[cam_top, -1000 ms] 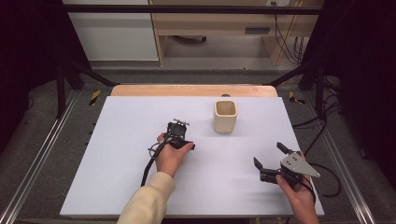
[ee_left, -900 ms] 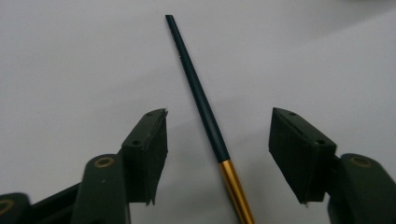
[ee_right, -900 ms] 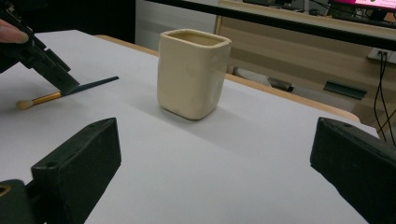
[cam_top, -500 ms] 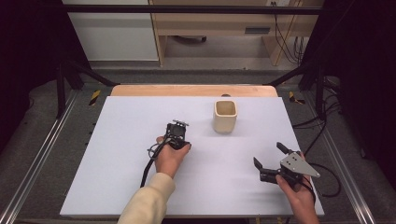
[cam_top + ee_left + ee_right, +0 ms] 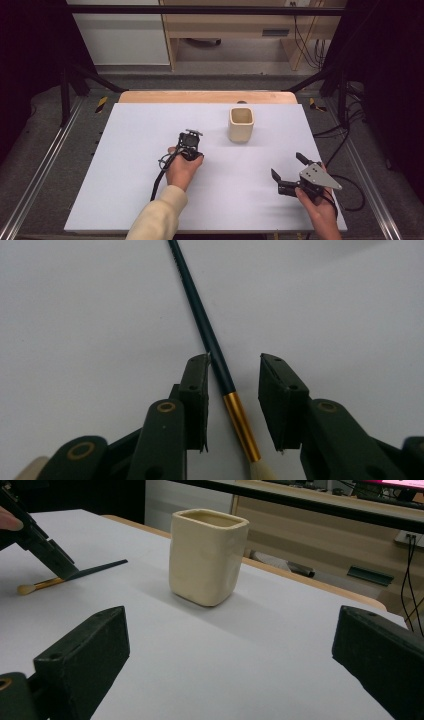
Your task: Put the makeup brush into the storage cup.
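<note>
Left hand-held gripper (image 5: pixel 233 390) jaws just closing around paintbrush (image 5: pixel 215 352), bristles cut off

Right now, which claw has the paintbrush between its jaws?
The left claw, straddling the paintbrush on the table; the right claw stands wide open, apart.

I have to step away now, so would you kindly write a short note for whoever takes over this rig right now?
Left gripper: its jaws have just been closing and straddle the paintbrush near its gold ferrule; one pad seems to touch the handle, the other stands clear, so no grip.
Right gripper: open, empty, low over the table's near right side, facing the cup.
Things: brush lies flat on the white table, left of the cream square cup, which stands upright.
Done: left jaws placed around the brush.
Left: probably finish the grip, lift, and put the brush in the cup.
</note>
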`<action>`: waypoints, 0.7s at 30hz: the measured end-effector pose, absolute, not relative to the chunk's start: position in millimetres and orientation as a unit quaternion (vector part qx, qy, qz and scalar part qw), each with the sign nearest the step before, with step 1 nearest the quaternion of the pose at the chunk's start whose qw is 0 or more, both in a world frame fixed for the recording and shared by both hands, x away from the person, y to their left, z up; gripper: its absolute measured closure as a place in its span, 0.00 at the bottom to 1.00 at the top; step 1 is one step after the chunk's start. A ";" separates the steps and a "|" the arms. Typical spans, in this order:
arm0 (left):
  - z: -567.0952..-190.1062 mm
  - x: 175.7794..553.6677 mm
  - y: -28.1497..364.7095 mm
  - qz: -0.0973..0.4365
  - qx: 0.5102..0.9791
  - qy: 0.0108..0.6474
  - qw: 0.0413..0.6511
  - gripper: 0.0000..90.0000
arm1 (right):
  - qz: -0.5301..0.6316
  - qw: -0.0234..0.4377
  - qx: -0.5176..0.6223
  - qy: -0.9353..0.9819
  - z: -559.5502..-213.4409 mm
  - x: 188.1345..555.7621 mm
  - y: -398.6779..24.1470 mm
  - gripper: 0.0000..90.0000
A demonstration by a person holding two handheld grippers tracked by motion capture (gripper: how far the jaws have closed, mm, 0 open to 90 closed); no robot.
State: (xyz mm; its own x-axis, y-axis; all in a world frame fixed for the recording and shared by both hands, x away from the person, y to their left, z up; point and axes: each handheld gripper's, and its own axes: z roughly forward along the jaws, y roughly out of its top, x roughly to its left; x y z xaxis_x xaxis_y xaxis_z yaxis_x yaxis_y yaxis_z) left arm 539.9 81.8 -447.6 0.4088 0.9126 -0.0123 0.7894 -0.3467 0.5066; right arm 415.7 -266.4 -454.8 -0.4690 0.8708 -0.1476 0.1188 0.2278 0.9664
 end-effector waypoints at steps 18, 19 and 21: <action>-450.7 541.0 82.0 0.134 0.809 0.530 0.218 0.80 | 0.507 0.371 0.359 0.690 -454.6 415.4 -266.8 0.03; -450.7 541.0 81.8 0.133 0.810 0.530 0.215 0.80 | 0.507 0.371 0.359 0.690 -454.6 415.4 -266.8 0.03; -451.1 541.2 81.4 0.132 0.810 0.530 0.215 0.81 | 0.507 0.371 0.359 0.690 -454.6 415.5 -266.8 0.03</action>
